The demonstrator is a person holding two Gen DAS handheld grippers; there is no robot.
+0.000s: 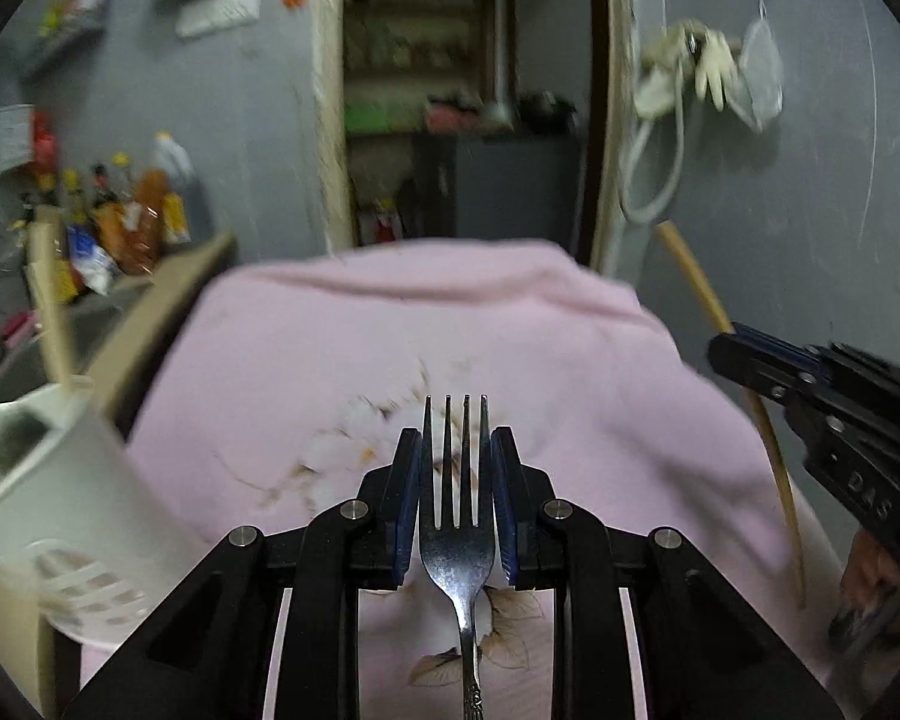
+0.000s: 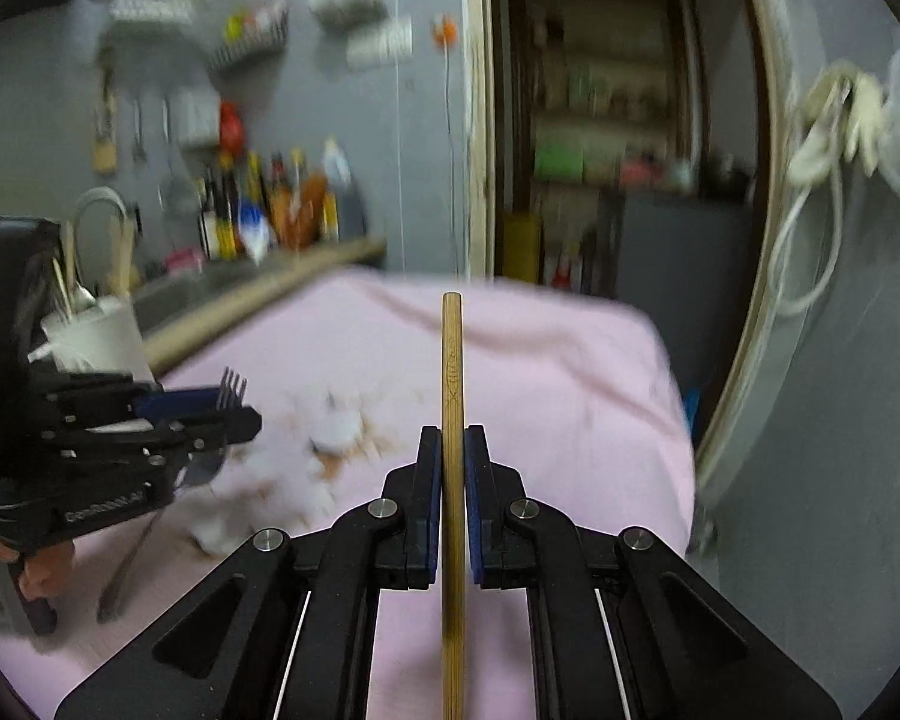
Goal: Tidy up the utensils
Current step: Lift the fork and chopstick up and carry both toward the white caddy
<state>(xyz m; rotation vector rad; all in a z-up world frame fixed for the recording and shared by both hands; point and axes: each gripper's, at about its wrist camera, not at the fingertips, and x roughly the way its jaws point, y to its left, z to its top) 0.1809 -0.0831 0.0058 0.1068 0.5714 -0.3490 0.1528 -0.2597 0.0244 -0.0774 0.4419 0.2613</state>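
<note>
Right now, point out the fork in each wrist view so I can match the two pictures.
Left wrist view: the fork stands bottom centre, tines up, clamped between the left tongs.
Right wrist view: only the fork's tines show at mid-left, poking past the left tongs.
Shared landmark: the pink cloth fills the middle of both views.
</note>
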